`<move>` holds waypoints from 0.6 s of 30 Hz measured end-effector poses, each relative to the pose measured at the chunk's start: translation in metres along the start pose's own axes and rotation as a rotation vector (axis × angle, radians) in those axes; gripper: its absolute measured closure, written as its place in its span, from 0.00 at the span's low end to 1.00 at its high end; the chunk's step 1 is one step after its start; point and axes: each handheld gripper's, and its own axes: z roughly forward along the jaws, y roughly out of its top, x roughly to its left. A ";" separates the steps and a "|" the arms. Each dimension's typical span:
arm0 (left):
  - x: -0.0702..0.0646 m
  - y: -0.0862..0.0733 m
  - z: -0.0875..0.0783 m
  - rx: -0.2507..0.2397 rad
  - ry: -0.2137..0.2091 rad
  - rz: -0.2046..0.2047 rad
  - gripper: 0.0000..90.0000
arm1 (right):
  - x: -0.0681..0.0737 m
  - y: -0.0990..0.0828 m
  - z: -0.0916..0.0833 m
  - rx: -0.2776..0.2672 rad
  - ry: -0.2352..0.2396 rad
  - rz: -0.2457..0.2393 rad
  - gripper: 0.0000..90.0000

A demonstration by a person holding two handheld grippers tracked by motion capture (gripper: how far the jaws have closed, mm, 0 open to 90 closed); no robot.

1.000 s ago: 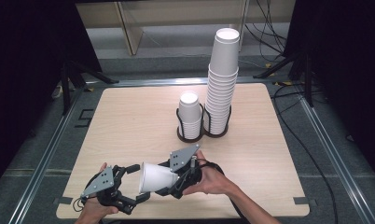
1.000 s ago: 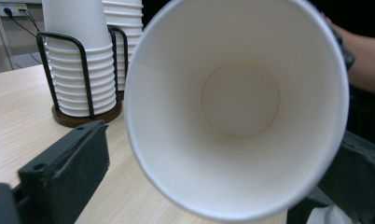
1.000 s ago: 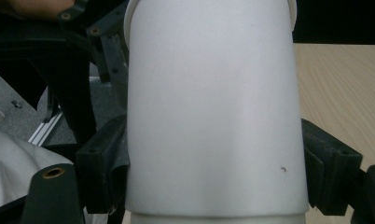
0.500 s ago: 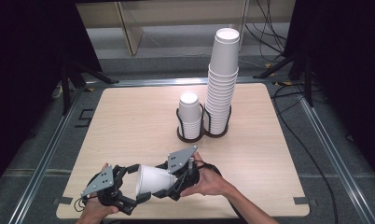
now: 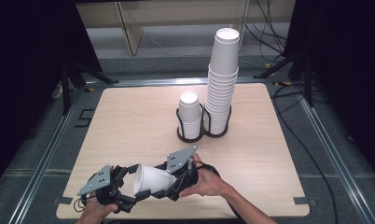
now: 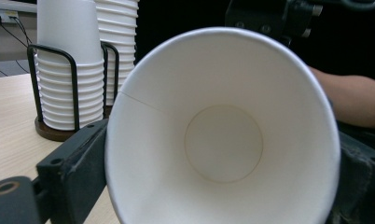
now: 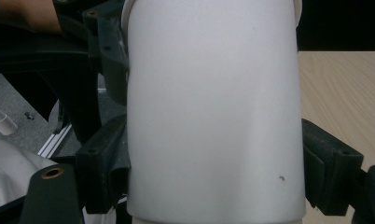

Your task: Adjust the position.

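No writing seen. Smooth white paper cup (image 5: 150, 179), lower left: left gripper (image 5: 125, 186) jaws just closed on rim, right gripper (image 5: 174, 184) clamps its body.

- A light wooden table (image 5: 129, 121) with rounded corners sits inside a metal frame (image 5: 45, 156)
- Grey floor (image 5: 344, 154) around it, black cables (image 5: 269, 23) trailing at the back right
- Dark curtains (image 5: 27, 56) on both sides
- Pale wooden shelving (image 5: 129, 21) behind, evenly lit

One loose paper cup (image 5: 151, 179), two cup stacks (image 5: 221, 84), two grippers (image 5: 129, 186).
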 end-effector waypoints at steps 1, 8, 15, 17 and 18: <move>0.000 0.001 -0.001 0.004 0.006 0.000 0.09 | -0.001 -0.001 0.000 -0.004 -0.001 -0.002 0.24; -0.001 0.003 -0.003 0.007 0.004 0.013 0.12 | -0.002 -0.002 0.003 -0.006 -0.003 -0.013 0.24; 0.000 0.003 -0.003 0.041 0.007 0.042 0.13 | -0.001 -0.003 0.003 0.027 -0.005 0.006 0.21; 0.000 0.003 -0.004 0.029 0.015 0.039 0.13 | -0.003 -0.003 0.001 0.028 -0.011 -0.002 0.19; 0.000 0.003 -0.004 0.029 0.015 0.039 0.13 | -0.003 -0.003 0.001 0.028 -0.011 -0.002 0.19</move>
